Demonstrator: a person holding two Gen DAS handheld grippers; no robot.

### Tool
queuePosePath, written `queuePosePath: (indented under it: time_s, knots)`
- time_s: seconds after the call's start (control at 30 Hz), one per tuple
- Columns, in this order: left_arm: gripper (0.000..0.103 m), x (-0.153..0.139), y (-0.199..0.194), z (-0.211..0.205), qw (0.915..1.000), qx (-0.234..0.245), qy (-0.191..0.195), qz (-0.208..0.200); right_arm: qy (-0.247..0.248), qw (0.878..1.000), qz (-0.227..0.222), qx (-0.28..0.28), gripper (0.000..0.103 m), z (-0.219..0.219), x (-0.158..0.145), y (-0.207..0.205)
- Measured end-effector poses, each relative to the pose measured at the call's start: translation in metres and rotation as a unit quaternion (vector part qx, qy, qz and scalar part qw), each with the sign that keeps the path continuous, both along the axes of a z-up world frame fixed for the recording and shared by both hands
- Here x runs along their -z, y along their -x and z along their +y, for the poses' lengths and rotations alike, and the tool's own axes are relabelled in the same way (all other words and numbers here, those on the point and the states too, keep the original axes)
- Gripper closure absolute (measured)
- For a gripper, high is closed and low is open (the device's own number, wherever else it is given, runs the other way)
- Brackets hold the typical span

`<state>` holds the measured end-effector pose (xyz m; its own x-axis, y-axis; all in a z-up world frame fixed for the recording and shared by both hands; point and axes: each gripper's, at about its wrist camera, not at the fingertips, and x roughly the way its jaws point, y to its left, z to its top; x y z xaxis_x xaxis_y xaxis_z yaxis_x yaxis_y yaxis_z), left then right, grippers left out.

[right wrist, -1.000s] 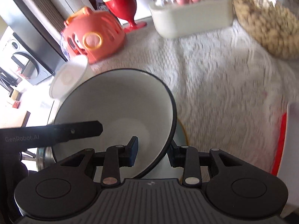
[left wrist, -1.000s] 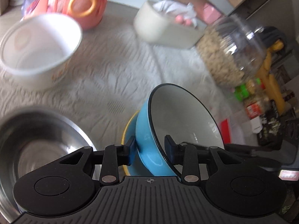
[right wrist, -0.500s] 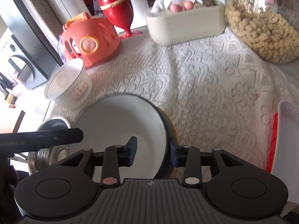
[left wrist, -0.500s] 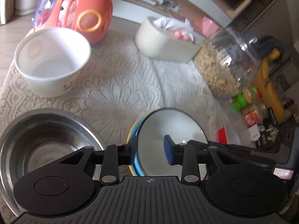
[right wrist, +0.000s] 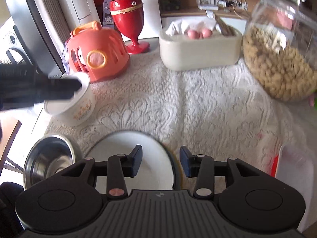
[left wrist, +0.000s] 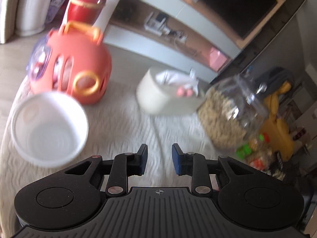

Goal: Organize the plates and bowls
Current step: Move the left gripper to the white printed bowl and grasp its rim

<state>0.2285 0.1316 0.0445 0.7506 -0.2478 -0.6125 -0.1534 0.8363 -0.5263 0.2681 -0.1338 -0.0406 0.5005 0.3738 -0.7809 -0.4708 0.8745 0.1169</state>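
Bowls sit on a bench covered with a white lace cloth [right wrist: 198, 103], embossed with a floral weave. Biggest nearby is the clear round jar [right wrist: 281, 55], tilted and more than half full of beige nuts or cereal, at the far right. Next comes the smooth cream oblong container [right wrist: 200, 47] holding pink eggs and white cloth, at the far middle. Left of it stands the orange plastic dome-shaped carrier [right wrist: 99, 53], slotted, with a ringed round window and a hoop handle; behind it a glossy red goblet-shaped bin [right wrist: 128, 17] with its lid up.

The stainless steel bowl [right wrist: 49, 158], shiny and deep, rests at the near left. Just beside it lies the white-lined bowl with a dark rim [right wrist: 138, 158], round and smooth, directly under the right gripper [right wrist: 160, 162], whose fingers stand apart and hold nothing. A white paper bowl [right wrist: 75, 105] with orange print sits between the steel bowl and the carrier; a dark blurred arm of the other tool crosses in front of its rim. A white tray with a red edge [right wrist: 295, 168] lies at the near right.

The left wrist view is motion-blurred: the left gripper [left wrist: 158, 159] hovers over the cloth with fingers parted and empty, the paper bowl to its left.
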Motion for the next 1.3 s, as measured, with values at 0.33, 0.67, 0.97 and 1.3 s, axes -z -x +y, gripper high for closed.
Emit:
queuePosePath:
  time_s: [0.33, 0.67, 0.97, 1.3]
  knots:
    - [0.072, 0.035, 0.030, 0.131, 0.9751, -0.211, -0.060, 0.032, 0.127, 0.991, -0.050, -0.015, 0.038, 0.086, -0.013, -0.049]
    - [0.072, 0.078, 0.015, 0.167, 0.9656, -0.237, -0.027, 0.102, 0.016, 0.997, 0.031, -0.067, 0.034, 0.170, 0.011, -0.070]
    - [0.073, 0.096, 0.001, 0.156, 0.9733, -0.196, 0.004, 0.119, -0.026, 0.990, 0.120, -0.065, 0.080, 0.206, 0.066, -0.088]
    - [0.075, 0.106, -0.036, 0.079, 0.9899, -0.055, -0.001, 0.131, 0.018, 0.997, 0.066, -0.035, 0.080, 0.126, 0.047, -0.092]
